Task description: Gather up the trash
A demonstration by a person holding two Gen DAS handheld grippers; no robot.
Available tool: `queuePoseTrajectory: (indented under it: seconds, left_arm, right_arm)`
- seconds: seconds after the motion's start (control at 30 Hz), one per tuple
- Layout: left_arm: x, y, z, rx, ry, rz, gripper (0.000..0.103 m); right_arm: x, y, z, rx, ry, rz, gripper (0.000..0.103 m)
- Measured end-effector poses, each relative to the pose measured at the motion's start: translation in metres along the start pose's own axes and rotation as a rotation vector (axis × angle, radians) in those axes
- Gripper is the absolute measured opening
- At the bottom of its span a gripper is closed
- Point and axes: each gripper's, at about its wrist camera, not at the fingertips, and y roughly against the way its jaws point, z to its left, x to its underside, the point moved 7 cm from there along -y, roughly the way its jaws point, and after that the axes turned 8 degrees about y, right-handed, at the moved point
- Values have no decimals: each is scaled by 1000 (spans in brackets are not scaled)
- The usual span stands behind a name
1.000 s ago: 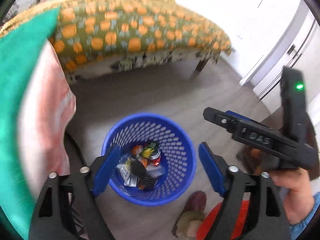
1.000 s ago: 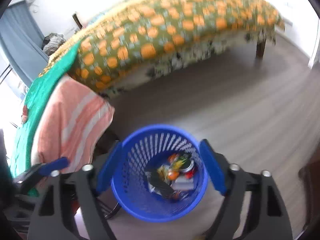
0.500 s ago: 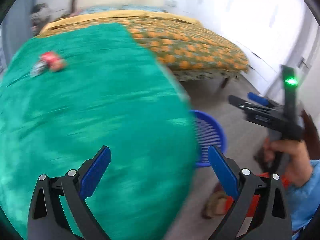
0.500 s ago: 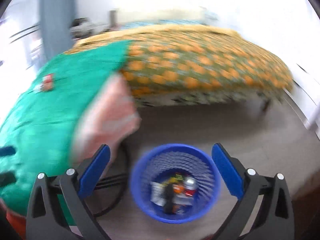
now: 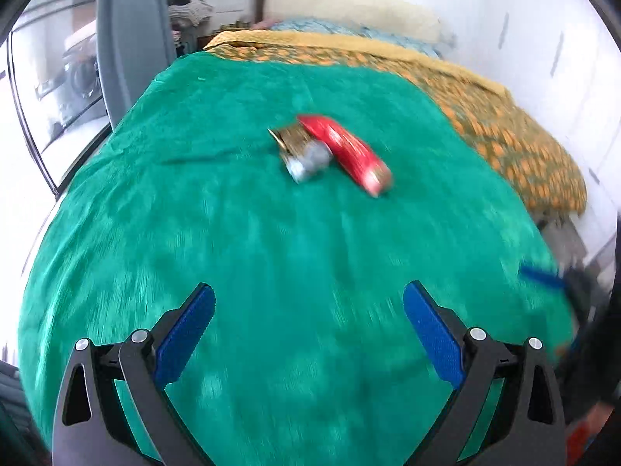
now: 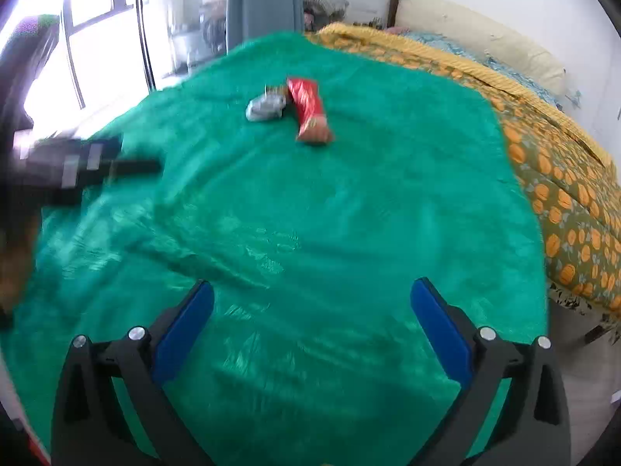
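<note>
A red snack wrapper (image 5: 345, 151) lies on the green blanket (image 5: 233, 240), touching a crumpled silver and gold wrapper (image 5: 302, 151) on its left. Both also show in the right wrist view: the red wrapper (image 6: 308, 108) and the silver wrapper (image 6: 266, 106). My left gripper (image 5: 308, 334) is open and empty, over the blanket well short of the wrappers. My right gripper (image 6: 310, 334) is open and empty, also short of them. The left gripper shows blurred at the left edge of the right wrist view (image 6: 128, 167). The blue basket is out of view.
A bed with an orange-patterned cover (image 6: 562, 178) lies to the right of the green blanket, with a cream pillow (image 6: 477, 39) at its head. A grey curtain (image 5: 132, 39) and a window (image 6: 97, 19) stand at the far left.
Both grippers have swung up and left, from over the blue basket on the floor to over the green blanket. The wrappers have come into view ahead. Both grippers stay open.
</note>
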Motion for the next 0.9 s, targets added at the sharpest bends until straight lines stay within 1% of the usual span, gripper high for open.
queuePoseTrajectory:
  seconds: [0.07,0.17,0.27,0.33,0.4,0.47,0.57,0.6,0.63,0.73,0.8,0.9]
  left_arm:
    - [-19,-17,3,16,19,-4,96]
    - [-46,-49,-3,3,-9,6,96]
    - [-68,-83,-7,-19,-31,31,96]
    - [-81,-104,-3,-49,-11,38,96]
    - [-86,-118,-1,-62,-5,51,96]
    - [-89,-129,0,-77,-14,58,91]
    - [-91,-137,-1,-84,-44,59,76]
    - [-92,-137,-2,-80,-52,54,63]
    - [-94,-136,-3,-68,-58,47,42]
    - [-92,-126,1,-43,-39,38,41]
    - [-83,-109,4,-32,-44,33,41]
    - [-55,-74,8,-34,-99,37,41]
  right_arm:
    - [4,-10,0,-24,-11,43,98]
    - [6,-14,-6,-71,-53,54,98]
    - [6,-14,-3,-65,-50,55,98]
    - [6,-14,-3,-66,-50,55,98]
    - [6,-13,-2,-66,-51,54,98]
    - [5,-13,-2,-66,-51,54,98]
    - [5,-13,-2,-66,-50,54,98]
    - [5,-13,-2,-67,-50,54,98]
    - [5,-13,-2,-67,-50,54,98]
    - [6,-13,-2,-67,-50,54,98]
    - [6,-13,-2,-67,-50,54,98]
    - [6,-13,-2,-67,-49,53,98]
